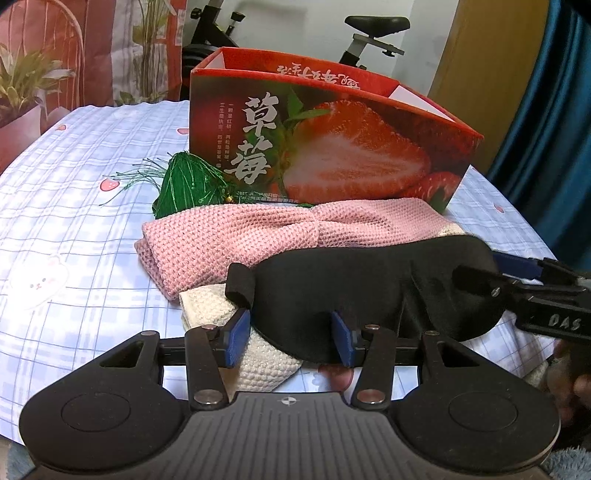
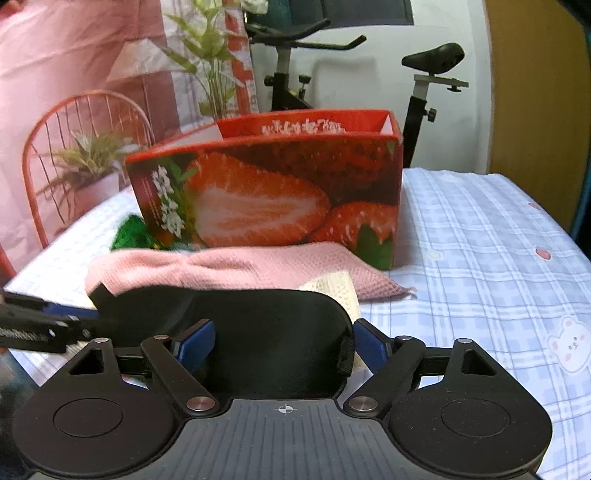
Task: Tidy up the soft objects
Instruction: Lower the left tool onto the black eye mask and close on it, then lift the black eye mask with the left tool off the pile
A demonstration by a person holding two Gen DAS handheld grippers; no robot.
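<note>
Gripping the black sleep mask (image 1: 369, 280) from both ends, you have your left gripper (image 1: 291, 341) about half closed over its left lobe and your right gripper (image 2: 284, 345) spread wider around the other lobe, blue pads (image 2: 194, 345) against its edges. The mask lies across a cream knitted cloth (image 1: 258, 354) and a pink knitted cloth (image 1: 236, 232) on the checked tablecloth (image 1: 74, 206). Beyond them sit a green tassel (image 1: 184, 181) and the open strawberry box (image 1: 332, 147).

Exercise bike (image 2: 295, 66), white wall (image 2: 369, 22), wooden door (image 2: 535, 92), blue curtain (image 1: 554, 110)
</note>
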